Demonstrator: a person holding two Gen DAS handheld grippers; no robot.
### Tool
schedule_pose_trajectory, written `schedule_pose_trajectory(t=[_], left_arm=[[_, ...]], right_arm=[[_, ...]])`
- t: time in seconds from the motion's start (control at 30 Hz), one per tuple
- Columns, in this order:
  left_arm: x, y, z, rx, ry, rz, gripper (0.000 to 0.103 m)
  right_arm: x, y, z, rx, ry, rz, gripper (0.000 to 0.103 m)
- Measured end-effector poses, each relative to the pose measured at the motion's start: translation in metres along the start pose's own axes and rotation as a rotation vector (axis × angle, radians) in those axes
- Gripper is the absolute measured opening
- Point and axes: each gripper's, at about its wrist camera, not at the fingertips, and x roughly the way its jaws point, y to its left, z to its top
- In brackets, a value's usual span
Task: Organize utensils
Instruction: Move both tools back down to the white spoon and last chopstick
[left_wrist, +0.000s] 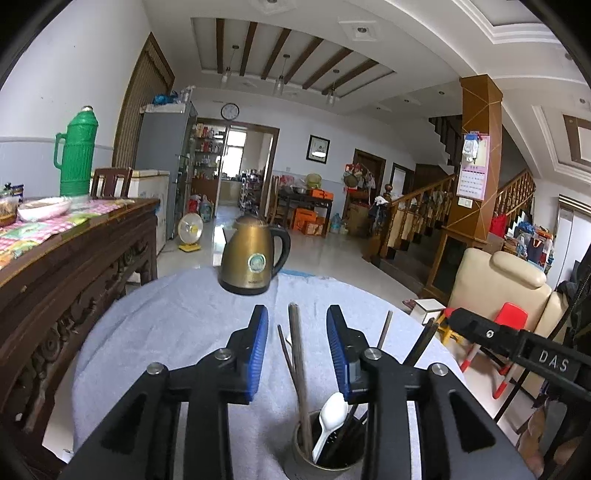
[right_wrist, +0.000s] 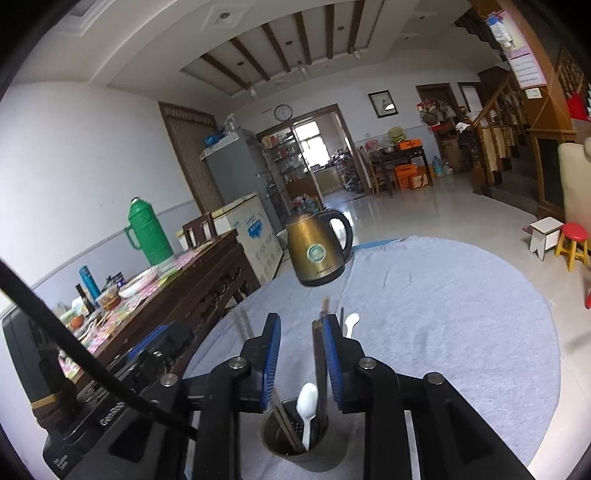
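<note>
Utensils: white spoon (left_wrist: 330, 421) and chopsticks (left_wrist: 297, 369) standing in metal cup (left_wrist: 325, 461) on tabletop (left_wrist: 177, 325). Left hand-held gripper (left_wrist: 297, 354) wide open, holding nothing. Right hand-held gripper (right_wrist: 301, 354) open too, chopstick between. Best to close slowly, lift straight up, keep cup from tipping.

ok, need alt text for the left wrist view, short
An open left claw with blue pads hovers above a metal cup holding chopsticks and a white plastic spoon, on a round table under a pale blue cloth. A brass-coloured kettle stands at the far edge, and the right claw enters from the right.
</note>
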Motion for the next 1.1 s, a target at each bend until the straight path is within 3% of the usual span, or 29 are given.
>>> schedule_pose_trajectory(t=[0.2,0.47,0.67,0.93,1.1], left_arm=[[-0.006,0.009,0.004,0.0,-0.033,0.037,0.047],[0.001,0.04,0.006,-0.066,-0.009,0.098,0.051],[0.016,0.062,-0.003,-0.112,0.053,0.144,0.052],[0.05,0.092,-0.024,-0.181,0.18,0.16,0.054],[0.078,0.112,-0.04,-0.216,0.271,0.151,0.054]], right_arm=[[-0.004,-0.017,0.005,0.042,-0.026,-0.04,0.026],[-0.001,-0.045,0.007,0.115,-0.014,-0.074,0.026],[0.007,-0.064,0.004,0.166,0.019,-0.089,0.026],[0.041,-0.105,-0.005,0.258,0.138,-0.072,0.026],[0.096,-0.142,-0.008,0.322,0.305,-0.04,0.027]])
